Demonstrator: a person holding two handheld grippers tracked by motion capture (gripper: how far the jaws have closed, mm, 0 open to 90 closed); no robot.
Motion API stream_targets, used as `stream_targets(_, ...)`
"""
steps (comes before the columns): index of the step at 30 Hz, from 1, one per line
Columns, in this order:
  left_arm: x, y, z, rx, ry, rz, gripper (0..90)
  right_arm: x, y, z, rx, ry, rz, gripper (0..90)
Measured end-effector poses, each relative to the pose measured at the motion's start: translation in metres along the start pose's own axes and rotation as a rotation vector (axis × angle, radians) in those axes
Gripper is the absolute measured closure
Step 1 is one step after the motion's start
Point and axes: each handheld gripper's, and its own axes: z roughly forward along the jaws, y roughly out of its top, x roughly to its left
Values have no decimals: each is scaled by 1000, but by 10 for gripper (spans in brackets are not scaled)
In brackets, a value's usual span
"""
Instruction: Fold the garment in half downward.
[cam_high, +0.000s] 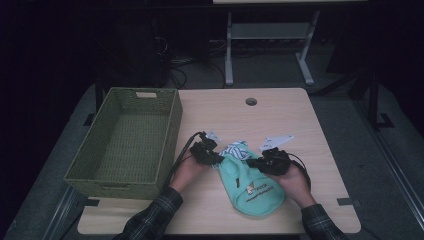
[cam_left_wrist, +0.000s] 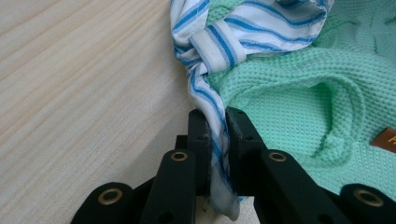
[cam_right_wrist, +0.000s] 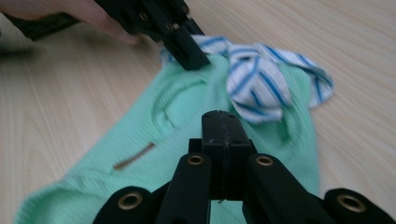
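Pinching the blue-and-white striped collar (cam_left_wrist: 219, 140) between its fingers, the left gripper (cam_high: 216, 155) has a firm hold on that edge of the mint green garment (cam_high: 252, 186), which lies flat on the bench (cam_high: 280, 115) just beyond and to the right of those fingers. Most likely the grip sits at the collar so the piece can be lifted toward the woven basket (cam_high: 127, 142) on the far side of the left hand. The right gripper (cam_high: 254, 162) has its fingers shut with no cloth between them, poised just above the green knit. Both forearms come in low from the near edge, hands angled inward so the two grippers point toward each other over the collar.
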Motion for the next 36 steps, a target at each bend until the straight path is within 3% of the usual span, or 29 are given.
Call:
stream_targets(2, 1, 0, 0, 3, -3, 2, 805, 3, 4, 5, 1, 8, -10, 898)
stream_targets(4, -1, 0, 1, -24, -5, -28, 805, 4, 5, 11, 17, 7, -15, 898)
stream_targets(7, 1, 0, 0, -9, -5, -10, 805, 3, 1, 21, 42, 11, -4, 898)
stream_targets(12, -1, 0, 1, -21, -7, -35, 810, 0, -4, 34, 85, 4, 1, 898)
stream_targets(16, 0, 1, -1, -7, -6, -23, 818, -2, -9, 41, 110, -5, -5, 898)
stream_targets(25, -6, 8, -21, -119, -39, -60, 829, 0, -9, 41, 114, -18, -15, 899)
stream_targets(36, -20, 20, -44, -213, -70, -21, 834, -4, -3, 48, 96, -47, -35, 899)
